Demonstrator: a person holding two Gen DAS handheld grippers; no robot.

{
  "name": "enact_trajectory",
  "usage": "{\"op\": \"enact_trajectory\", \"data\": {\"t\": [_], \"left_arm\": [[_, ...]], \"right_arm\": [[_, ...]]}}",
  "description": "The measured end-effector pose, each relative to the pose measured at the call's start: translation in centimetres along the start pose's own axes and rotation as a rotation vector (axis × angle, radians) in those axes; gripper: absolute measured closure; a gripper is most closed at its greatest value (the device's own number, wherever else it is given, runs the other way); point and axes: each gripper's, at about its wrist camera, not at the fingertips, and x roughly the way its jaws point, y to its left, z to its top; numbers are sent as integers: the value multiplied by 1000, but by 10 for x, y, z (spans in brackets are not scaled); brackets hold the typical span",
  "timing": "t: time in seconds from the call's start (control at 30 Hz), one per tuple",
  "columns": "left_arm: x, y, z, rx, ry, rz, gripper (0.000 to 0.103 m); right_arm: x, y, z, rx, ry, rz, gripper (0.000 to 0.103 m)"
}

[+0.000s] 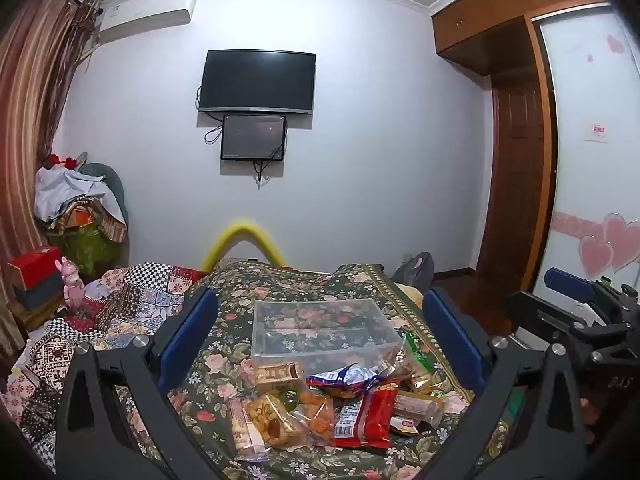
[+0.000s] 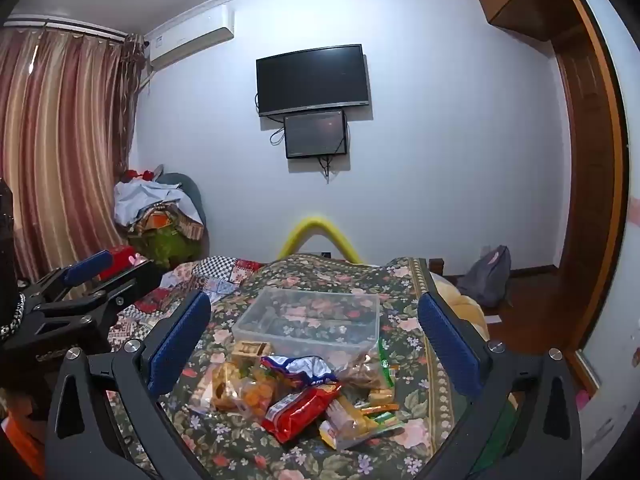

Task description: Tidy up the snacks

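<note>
on a bed spread with a dark flowered blanket [image 1: 248,292], a loose heap of snacks [image 1: 332,404] just in front of a clear plastic box [image 1: 324,332]. box upright, lid off, only the blanket pattern showing through its walls. heap touching the box's near wall: a red packet [image 1: 370,416] at the front, a blue and white packet [image 1: 344,378] behind it, see-through bags of orange and yellow bites [image 1: 288,416] to the left, a small brown carton [image 1: 278,372] against the box, green and gold wrappers [image 1: 416,364] to the right.

left gripper [image 1: 320,344] held above the heap, blue pads [image 1: 188,336] spread wide with nothing between them, box and snacks framed in the gap. right gripper [image 2: 314,340] likewise above the heap, jaws spread wide, pinching nothing. from the left wrist view, right gripper seen at the right edge; from the right wrist view, left gripper [image 2: 80,300] seen at the left edge, beside the bed.

same heap [image 2: 304,392] and box [image 2: 312,320] from the right wrist view, red packet [image 2: 300,408] nearest.

beyond the bed: a black television [image 1: 256,82] on the pale wall, a smaller screen [image 1: 254,138] right beneath it, an air conditioner [image 1: 148,12] high at the left, striped curtains [image 2: 60,140], a patchwork quilt [image 1: 120,300] at the left of the blanket, a wooden wardrobe [image 1: 516,120] at the right.
</note>
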Motion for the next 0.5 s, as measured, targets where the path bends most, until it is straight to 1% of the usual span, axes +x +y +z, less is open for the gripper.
{"op": "enact_trajectory", "data": {"t": [0.13, 0.23, 0.5], "left_arm": [[-1, 0, 1, 2, -7, -6, 0], [-3, 4, -5, -2, -8, -11, 0], [-1, 1, -4, 8, -9, 1, 0]], "right_arm": [[0, 2, 0, -8, 1, -6, 0], [1, 1, 0, -5, 1, -6, 0], [-2, 5, -6, -4, -16, -9, 0]]}}
